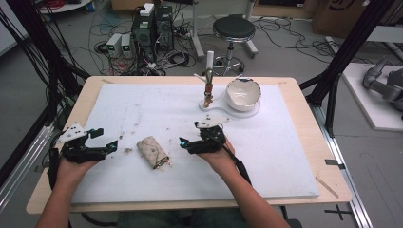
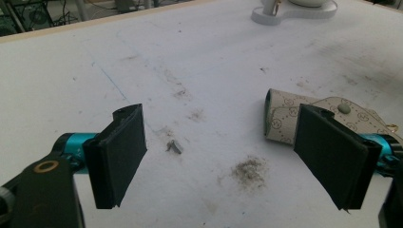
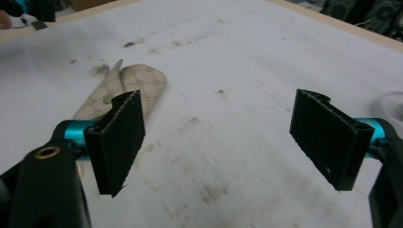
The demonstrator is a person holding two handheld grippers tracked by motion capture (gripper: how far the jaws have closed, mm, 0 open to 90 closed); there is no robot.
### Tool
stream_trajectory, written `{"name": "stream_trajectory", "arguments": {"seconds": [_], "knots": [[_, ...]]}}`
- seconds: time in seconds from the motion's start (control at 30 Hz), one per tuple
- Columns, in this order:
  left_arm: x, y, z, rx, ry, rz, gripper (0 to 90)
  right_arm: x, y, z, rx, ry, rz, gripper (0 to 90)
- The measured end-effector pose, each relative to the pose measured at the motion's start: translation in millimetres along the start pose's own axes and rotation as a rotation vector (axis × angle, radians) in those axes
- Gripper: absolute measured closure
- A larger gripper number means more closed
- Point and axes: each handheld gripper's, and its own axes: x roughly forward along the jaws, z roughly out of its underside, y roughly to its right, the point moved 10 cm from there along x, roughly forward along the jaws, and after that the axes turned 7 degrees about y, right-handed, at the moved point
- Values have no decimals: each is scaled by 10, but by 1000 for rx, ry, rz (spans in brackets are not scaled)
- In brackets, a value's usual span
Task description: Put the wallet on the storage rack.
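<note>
Forearms enter from the bottom edge of the high view, each hand carrying a two-jaw tool.

Item: small pouch [image 1: 152, 152], beige with a repeating monogram print, snap-button flap, and a bit of gold-coloured hardware at one end. Location: lying flat on the white table pad [image 1: 266, 161], near the front, between the two tools and touching neither.

Handling (judged): light, soft-sided, likely leather or coated fabric; should give under pressure and is not fragile. Surface looks smooth, so a grip across the flat body, mid-length, seems surer than one at the rounded end or the hardware.

Orientation: long axis diagonal in the high view, from far-left to near-right; hardware end points toward the person, the plain rounded end away.

Left gripper [image 1: 105, 143]: jaws spread wide, nothing between them; pouch [image 2: 285, 116] just beyond its one jaw.

Right gripper [image 1: 187, 142]: jaws spread wide, nothing held; pouch [image 3: 124, 92] partly behind one jaw.

Surroundings: pad scuffed, with dust and crumbs. At the far edge, well apart, a white bowl [image 1: 243, 94] and a small upright stand [image 1: 209, 88] on a white base.
</note>
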Motion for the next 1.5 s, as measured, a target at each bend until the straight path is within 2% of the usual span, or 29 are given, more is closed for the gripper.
{"name": "stream_trajectory", "arguments": {"seconds": [0.03, 0.27, 0.63, 0.77, 0.93, 1.17, 1.3, 1.33, 1.37, 1.43, 1.47, 1.5], "knots": [[-2, -14, -9, -5, 4, -3, 182, 111, -85, -9, -8, -11, -17, 196], [-13, -85, -9, -19, 13, -16, 182, 341, -274, -5, -18, -36, -54, 197], [-31, -96, 0, -17, 10, -19, 182, 528, -494, 64, -11, -67, -93, 197], [-46, -115, -1, -18, 13, -29, 182, 613, -593, 107, -24, -83, -112, 197], [-50, -124, -5, -20, 16, -30, 182, 732, -708, 205, -25, -123, -127, 196], [-45, -126, -2, -21, 14, -26, 182, 796, -804, 260, -11, -144, -146, 195], [-48, -131, -2, -21, 16, -26, 182, 816, -871, 329, -5, -181, -160, 193], [-49, -131, -3, -21, 16, -26, 182, 822, -887, 350, -8, -193, -165, 193], [-51, -132, -4, -20, 16, -26, 182, 826, -902, 360, -35, -204, -153, 192], [-52, -131, -6, -20, 17, -27, 182, 829, -906, 368, -45, -211, -146, 187], [-53, -128, -9, -16, 16, -26, 182, 838, -912, 381, -71, -221, -133, 179], [-53, -128, -9, -16, 16, -26, 182, 838, -912, 381, -71, -221, -133, 179]]}}
